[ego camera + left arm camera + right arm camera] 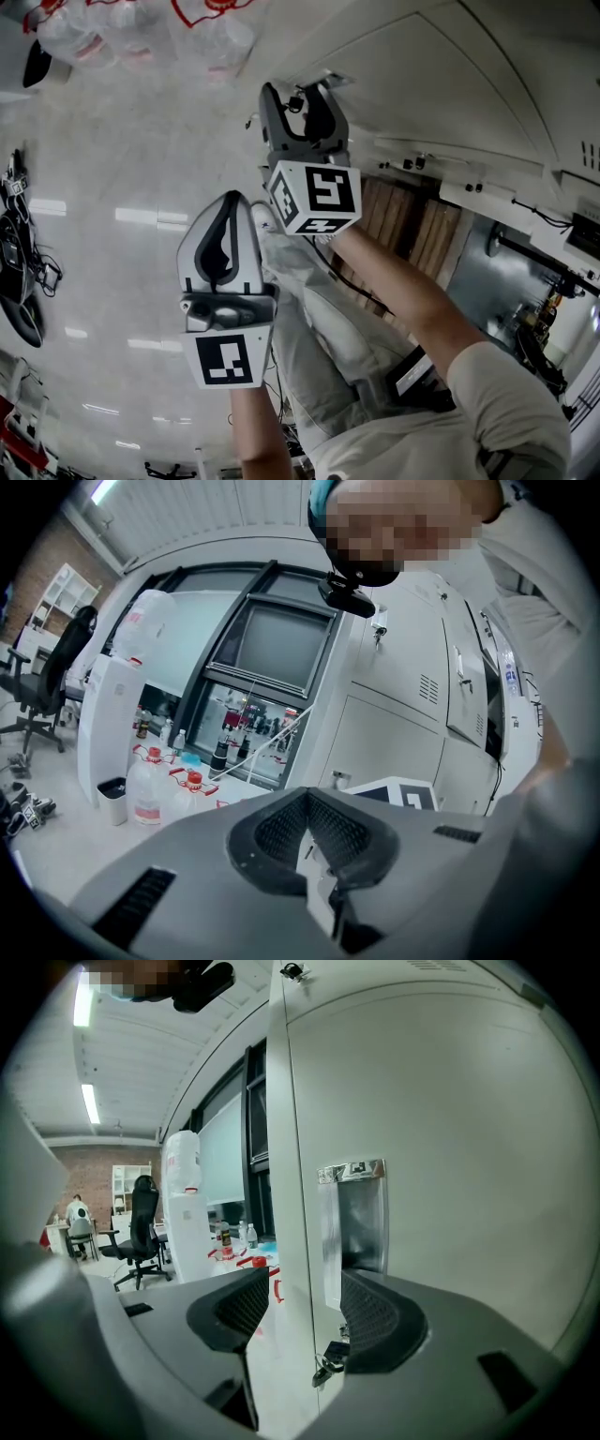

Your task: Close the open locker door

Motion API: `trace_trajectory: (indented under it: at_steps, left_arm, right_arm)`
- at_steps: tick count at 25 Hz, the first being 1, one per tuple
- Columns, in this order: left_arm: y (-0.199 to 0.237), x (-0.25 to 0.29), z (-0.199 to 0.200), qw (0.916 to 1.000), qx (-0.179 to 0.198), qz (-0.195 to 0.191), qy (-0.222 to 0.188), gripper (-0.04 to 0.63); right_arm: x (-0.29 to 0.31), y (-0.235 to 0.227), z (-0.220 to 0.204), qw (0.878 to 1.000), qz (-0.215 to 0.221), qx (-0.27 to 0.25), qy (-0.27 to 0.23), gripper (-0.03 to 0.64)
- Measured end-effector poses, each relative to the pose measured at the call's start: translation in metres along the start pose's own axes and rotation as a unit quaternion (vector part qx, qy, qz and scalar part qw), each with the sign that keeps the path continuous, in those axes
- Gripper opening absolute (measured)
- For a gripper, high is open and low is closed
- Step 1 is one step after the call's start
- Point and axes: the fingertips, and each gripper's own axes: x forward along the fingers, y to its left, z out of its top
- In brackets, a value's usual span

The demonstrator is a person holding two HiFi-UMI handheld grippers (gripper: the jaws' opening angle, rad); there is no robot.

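Pale floor (pixel 112 178) lies under two grippers. Left gripper (pixel 307 829): jaws together, empty. Right gripper (pixel 295 1312): jaws wide, astride the free edge of one locker door (pixel 450 1147), its single recessed handle (pixel 356 1227) just beyond the right jaw. Two red-capped jugs (pixel 145 785) stand farther off.

Nothing readable anywhere tbh. Left cube (pixel 225 359) at 7 o'clock in head view and right cube (pixel 316 197) near centre: only black-and-white square patterns, no letters. Label slot (pixel 352 1172) on locker door (pixel 450 1101) is too blurry. Bottle labels (pixel 145 797), 8 o'clock in left gripper view — too small.
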Motion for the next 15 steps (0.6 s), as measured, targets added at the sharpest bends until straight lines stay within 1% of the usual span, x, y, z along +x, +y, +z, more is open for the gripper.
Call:
trace_trajectory:
  at_steps: [12,15]
  left_arm:
    - [0.004,-0.015,-0.012,0.9998,0.002,0.016,0.014,0.008]
    - [0.0,-0.02,-0.016,0.9997,0.002,0.017,0.02,0.008]
  right_arm:
    - [-0.012,-0.007,-0.002,1.0,0.002,0.015,0.009,0.228]
    - [-0.02,-0.008,-0.003,1.0,0.008,0.01,0.012,0.229]
